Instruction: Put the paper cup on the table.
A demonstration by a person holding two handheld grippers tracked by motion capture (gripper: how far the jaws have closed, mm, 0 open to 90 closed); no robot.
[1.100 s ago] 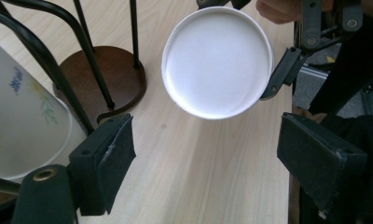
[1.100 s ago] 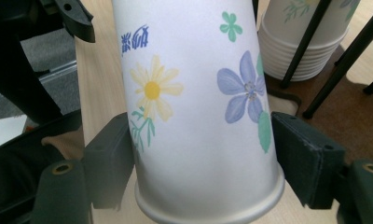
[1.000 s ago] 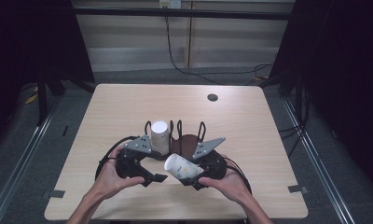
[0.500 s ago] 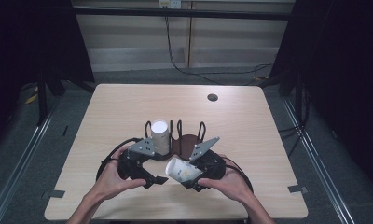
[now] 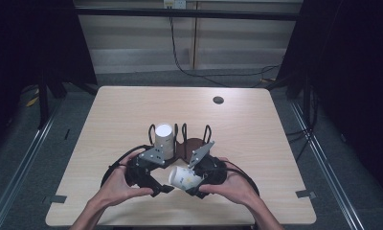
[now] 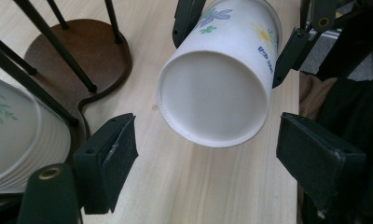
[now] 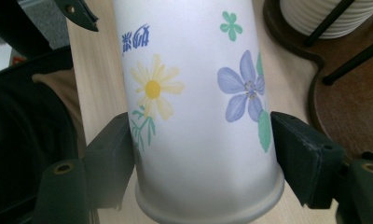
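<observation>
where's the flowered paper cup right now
In the high view, the flowered cup lies tilted in the right gripper, near the table's front edge, just before the wooden rack.

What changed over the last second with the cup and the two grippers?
The flowered paper cup, clamped in the right gripper, tipped further so its open mouth now faces the left gripper, whose jaws stand open. Nothing was taken or released. The stacked cups in the holder stayed put.

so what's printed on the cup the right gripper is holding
The white cup has a yellow daisy, a purple flower, green leaves and blue lettering, clearest in the right gripper view.
</observation>
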